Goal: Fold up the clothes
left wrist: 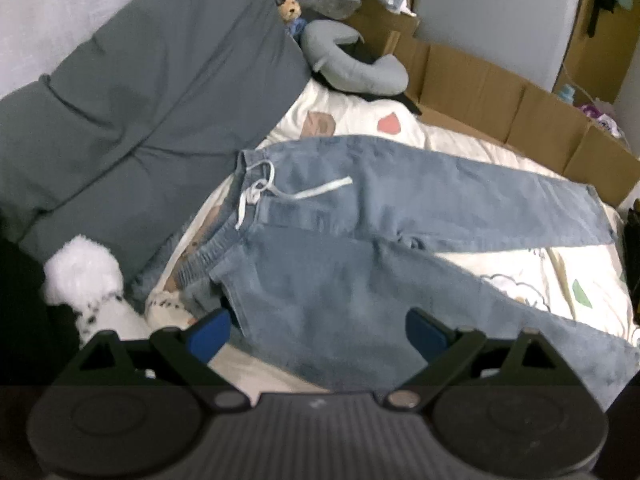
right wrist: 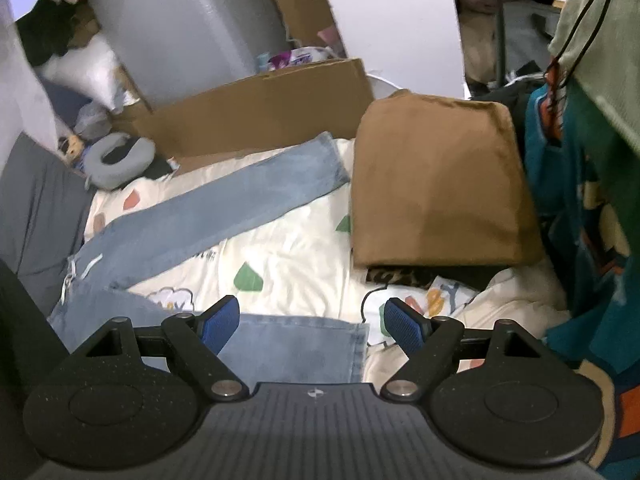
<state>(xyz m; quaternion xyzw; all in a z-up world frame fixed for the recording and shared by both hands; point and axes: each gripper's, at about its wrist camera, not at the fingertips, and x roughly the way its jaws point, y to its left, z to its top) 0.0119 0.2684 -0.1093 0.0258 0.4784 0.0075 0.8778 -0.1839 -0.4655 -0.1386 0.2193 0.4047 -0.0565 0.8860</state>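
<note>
Light blue jeans (left wrist: pixel 360 240) with a white drawstring (left wrist: pixel 264 192) lie spread flat on the patterned cream bed sheet (left wrist: pixel 520 264), legs apart in a V. My left gripper (left wrist: pixel 318 330) is open and empty, above the hip near the waistband. In the right wrist view the jeans (right wrist: pixel 224 216) stretch away to the left, one leg's hem (right wrist: pixel 352 344) just under my right gripper (right wrist: pixel 312 326), which is open and empty.
A dark grey duvet (left wrist: pixel 132 112) and a white plush toy (left wrist: pixel 84 276) lie left of the jeans. A grey neck pillow (left wrist: pixel 352 64) and cardboard boxes (left wrist: pixel 500 96) line the far side. A folded brown blanket (right wrist: pixel 436 184) sits on the bed's right; clothes (right wrist: pixel 584 200) hang beside it.
</note>
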